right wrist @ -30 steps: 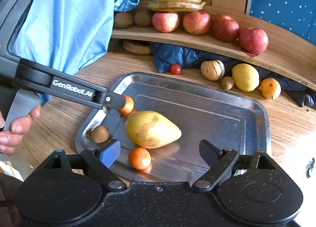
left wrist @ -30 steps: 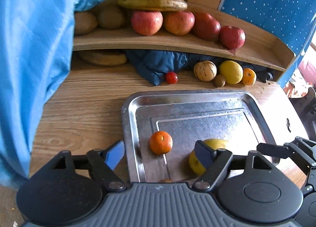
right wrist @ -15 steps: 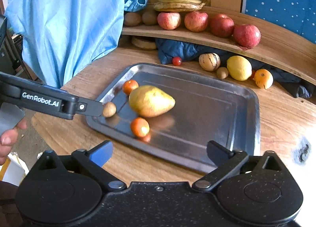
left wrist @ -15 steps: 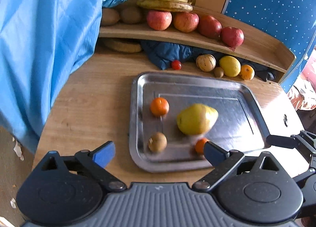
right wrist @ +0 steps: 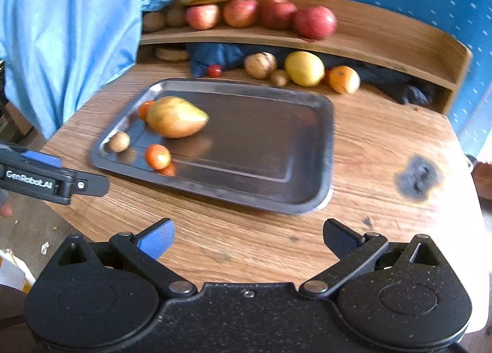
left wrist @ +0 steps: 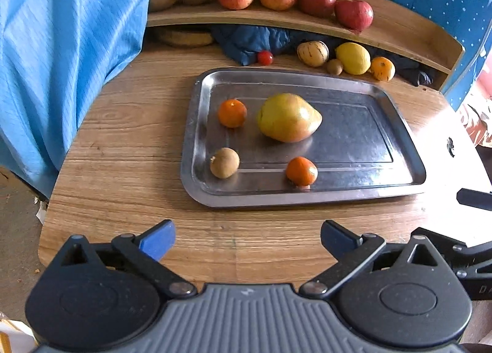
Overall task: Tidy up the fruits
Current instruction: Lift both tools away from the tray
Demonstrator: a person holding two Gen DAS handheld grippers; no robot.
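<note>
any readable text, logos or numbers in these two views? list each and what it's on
"GenRobot.AI": white lettering on the side of the left gripper, as seen in the right wrist view.
"D": one partial white character on the black gripper body at the right edge of the left wrist view; the rest is cut off.
Nothing else readable: no text shows on the fruit, the metal tray or the shelf.

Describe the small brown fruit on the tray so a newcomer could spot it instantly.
Find the metal tray in the middle of the wooden table. Four fruits sit on its left half; look in the near-left corner. The brown fruit there is small, round and dull tan, unlike the two oranges and the much larger yellow-green fruit beside it.
</note>
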